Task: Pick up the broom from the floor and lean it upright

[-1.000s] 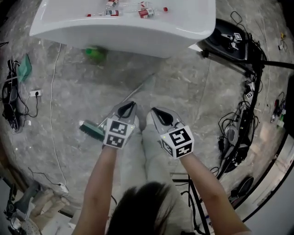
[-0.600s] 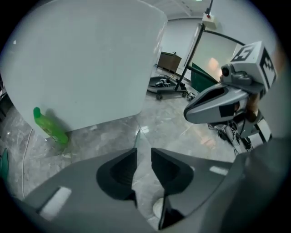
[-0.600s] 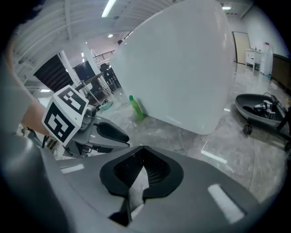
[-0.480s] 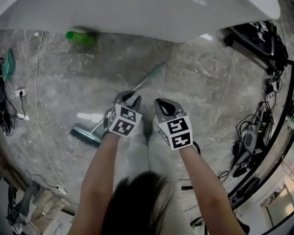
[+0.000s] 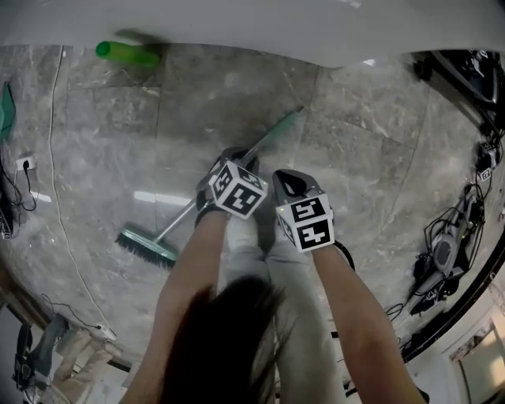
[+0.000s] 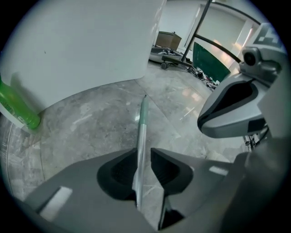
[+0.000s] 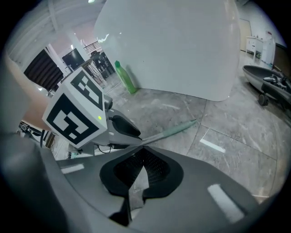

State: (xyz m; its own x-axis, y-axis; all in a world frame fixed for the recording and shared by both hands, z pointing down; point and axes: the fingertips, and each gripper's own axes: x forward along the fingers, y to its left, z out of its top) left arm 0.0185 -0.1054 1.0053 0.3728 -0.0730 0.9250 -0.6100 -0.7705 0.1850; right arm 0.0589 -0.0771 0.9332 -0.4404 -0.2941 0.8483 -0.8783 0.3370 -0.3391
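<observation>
The broom lies flat on the grey stone floor, its green brush head at the left and its silver handle running up to the right with a green grip end. My left gripper is down over the handle's middle. In the left gripper view the handle runs between the jaws of that gripper; the jaws are closing, with a gap still showing on the right side. My right gripper hangs just to the right, jaw tips together and empty, the handle beyond them.
A large white table overhangs the far side, with a green bottle lying under it. Cables and equipment crowd the right edge. A wall socket with a cord is at the left. The person's legs are directly below the grippers.
Both grippers have dropped toward the floor as the person bent down. The left jaws went from shut to apart and now straddle the broom handle.
</observation>
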